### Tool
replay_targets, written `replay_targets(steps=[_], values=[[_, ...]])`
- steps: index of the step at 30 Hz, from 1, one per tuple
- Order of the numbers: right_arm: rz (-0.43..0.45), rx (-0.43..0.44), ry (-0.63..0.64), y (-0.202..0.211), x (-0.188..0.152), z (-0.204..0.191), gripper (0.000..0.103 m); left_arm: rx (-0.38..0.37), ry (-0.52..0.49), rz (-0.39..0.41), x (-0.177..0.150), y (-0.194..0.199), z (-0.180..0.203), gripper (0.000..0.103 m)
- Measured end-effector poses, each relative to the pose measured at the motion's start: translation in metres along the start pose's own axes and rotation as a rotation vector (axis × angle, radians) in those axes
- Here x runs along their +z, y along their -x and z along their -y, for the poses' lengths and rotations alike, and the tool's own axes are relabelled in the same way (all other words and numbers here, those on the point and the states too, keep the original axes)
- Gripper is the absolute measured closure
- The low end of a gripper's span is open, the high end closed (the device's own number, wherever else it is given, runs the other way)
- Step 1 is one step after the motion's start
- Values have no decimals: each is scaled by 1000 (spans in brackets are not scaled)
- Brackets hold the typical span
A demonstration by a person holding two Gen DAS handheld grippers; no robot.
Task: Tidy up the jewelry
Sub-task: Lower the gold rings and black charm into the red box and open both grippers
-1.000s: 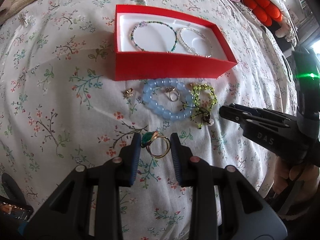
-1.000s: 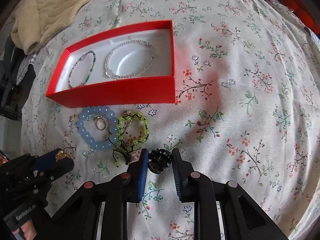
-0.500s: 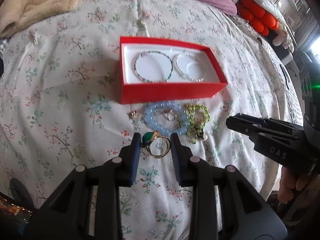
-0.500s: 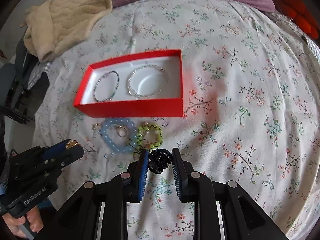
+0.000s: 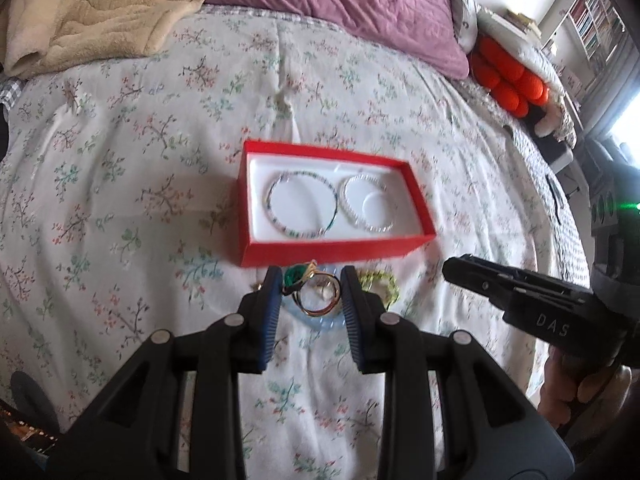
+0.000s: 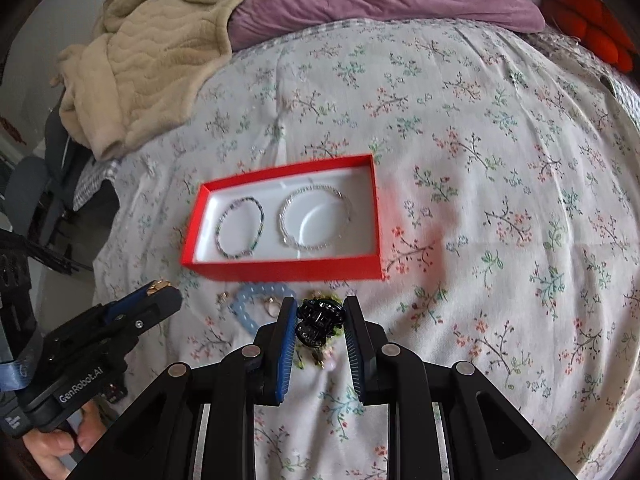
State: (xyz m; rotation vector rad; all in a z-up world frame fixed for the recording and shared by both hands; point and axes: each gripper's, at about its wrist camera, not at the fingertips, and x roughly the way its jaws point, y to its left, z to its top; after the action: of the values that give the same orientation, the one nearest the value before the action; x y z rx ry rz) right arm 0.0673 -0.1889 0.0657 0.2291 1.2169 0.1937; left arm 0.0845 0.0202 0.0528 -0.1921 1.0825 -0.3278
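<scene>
At the far left a crumpled beige quilted blanket [image 6: 152, 52] is seen on the bed, beyond the flowered white bedspread [image 5: 100, 184] on which everything else lies. The left gripper [image 5: 310, 294] is clamped on a gold ring with a green stone [image 5: 316, 294], held clear above the cover; the band is pinched between the blue ribbed pads, the stone tipped toward the left pad. The ring is judged light, rigid and smooth, so a slip or twist is likely unless the squeeze is taken across the band and not on the stone. Beneath it, a pale blue bead bracelet [image 6: 246, 312] and a yellow-green bead bracelet [image 5: 382, 282] are left on the cover, just in front of the box. These strung pieces are judged limp and are best lifted by one side of the loop.

Further back, the shallow red cardboard box with white lining [image 5: 332, 250] is found near the middle, holding a thin green-and-white bead bracelet [image 5: 302, 210] on its left and a white pearl-like bracelet [image 5: 366, 208] on its right, just beside each other.

To the right, the right gripper [image 6: 320, 320] is closed on a small black hair claw [image 6: 318, 320]. The clip is judged light but springy and brittle at the teeth; it is best held across its body.
</scene>
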Motion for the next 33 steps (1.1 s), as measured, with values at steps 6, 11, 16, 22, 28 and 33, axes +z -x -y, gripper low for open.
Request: replay_targets(steps=[6, 11, 16, 22, 28, 33], values=[[36, 27, -15, -7, 14, -2, 79, -6, -17, 43, 14, -12, 5, 71], [74, 21, -13, -17, 26, -2, 79, 14, -27, 62, 23, -28, 5, 71], [99, 15, -7, -31, 35, -2, 79, 53, -46, 71, 31, -47, 7, 71], [105, 9, 10, -47, 42, -4, 79, 94, -61, 61, 34, -61, 8, 71], [88, -11, 19, -58, 43, -4, 79, 114, -52, 40, 35, -72, 4, 71], [75, -16, 15, -63, 43, -1, 79, 117, -45, 44, 37, -72, 3, 71]])
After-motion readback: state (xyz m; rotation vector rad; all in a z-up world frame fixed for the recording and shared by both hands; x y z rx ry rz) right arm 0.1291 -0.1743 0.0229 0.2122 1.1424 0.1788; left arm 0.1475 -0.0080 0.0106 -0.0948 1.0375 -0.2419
